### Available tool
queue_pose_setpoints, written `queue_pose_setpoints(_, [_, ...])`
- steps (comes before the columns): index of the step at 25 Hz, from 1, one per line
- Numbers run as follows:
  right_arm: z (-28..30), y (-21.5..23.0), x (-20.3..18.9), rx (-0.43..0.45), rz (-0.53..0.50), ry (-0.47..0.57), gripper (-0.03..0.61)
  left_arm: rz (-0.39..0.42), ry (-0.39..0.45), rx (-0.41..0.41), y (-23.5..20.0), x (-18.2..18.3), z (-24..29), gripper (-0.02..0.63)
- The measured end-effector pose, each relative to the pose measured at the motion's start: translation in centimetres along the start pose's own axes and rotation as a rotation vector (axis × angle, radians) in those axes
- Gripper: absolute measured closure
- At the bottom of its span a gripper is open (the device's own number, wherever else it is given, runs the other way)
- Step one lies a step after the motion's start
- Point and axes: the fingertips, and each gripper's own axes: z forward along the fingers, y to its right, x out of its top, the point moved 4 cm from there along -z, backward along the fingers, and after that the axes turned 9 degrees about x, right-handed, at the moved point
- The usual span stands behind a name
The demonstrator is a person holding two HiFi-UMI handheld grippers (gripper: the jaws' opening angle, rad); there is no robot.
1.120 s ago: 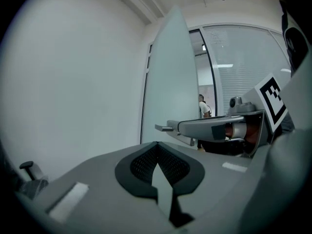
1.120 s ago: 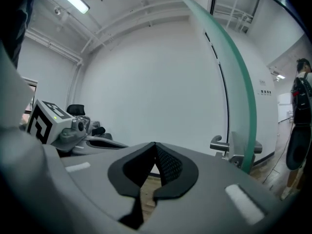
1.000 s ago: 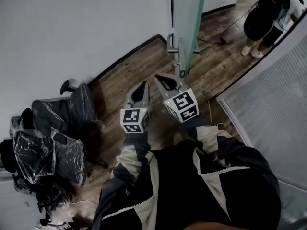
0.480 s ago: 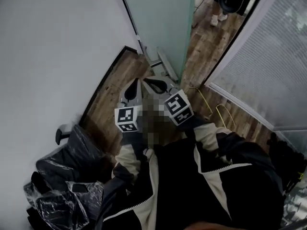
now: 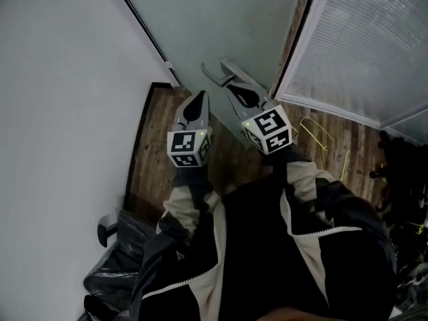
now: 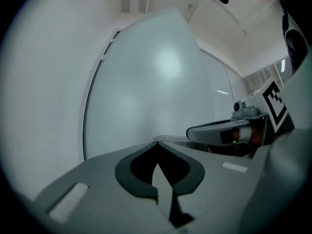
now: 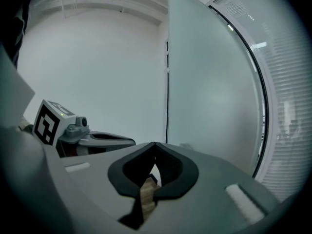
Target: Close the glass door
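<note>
The frosted glass door (image 5: 221, 19) fills the top of the head view, with its metal handle (image 5: 212, 70) low on the pane. My right gripper (image 5: 231, 84) is shut and empty. Its tip lies against or just beside the handle; I cannot tell if they touch. My left gripper (image 5: 199, 95) is also shut and empty, a little to the left, pointing at the door's lower part. In the left gripper view the door (image 6: 146, 91) is straight ahead past the closed tips of my left gripper (image 6: 156, 143). In the right gripper view the door (image 7: 209, 82) stands right of the closed tips of my right gripper (image 7: 155, 143).
A white wall (image 5: 67, 79) runs along the left, meeting the door at a dark edge strip (image 5: 144, 29). A ribbed translucent panel (image 5: 361, 45) stands at the right. Yellow wire pieces (image 5: 314, 132) lie on the wood floor (image 5: 150, 146). A plastic-wrapped chair (image 5: 120, 273) is behind at lower left.
The door has swung from edge-on to face-on, close to the ribbed panel's frame. Both grippers moved along with it, still shut. The person beyond the doorway is out of sight.
</note>
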Motion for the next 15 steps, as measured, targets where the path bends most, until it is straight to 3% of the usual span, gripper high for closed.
queue_pose_setpoints(3, [0.3,0.3,-0.6,-0.040,-0.077,-0.086,0.574,-0.002,-0.007,-0.056,0.4,-0.3,0.4,0.604])
queue_pose_setpoints(5, [1.1,-0.5,-1.1,-0.036,-0.217,-0.224,0.571,0.001,-0.009,-0.085,0.7,-0.5,0.6,0.604])
queue_pose_setpoints(10, [3.2,-2.1,-1.2,-0.069,-0.638,-0.543,0.376,-0.018,0.007,-0.104,0.1,-0.3,0.4,0.604])
queue_pose_setpoints(12, [3.9,-1.0,-1.7,-0.117,-0.802,-0.673,0.328,-0.020,0.009,-0.107,-0.3,-0.5,0.2,0.604])
queue_pose_setpoints(15, [5.4,0.3,-3.4,-0.115,-0.983,-0.842,0.281,-0.033,0.013,-0.108,-0.8,-0.7,0.1,0.604])
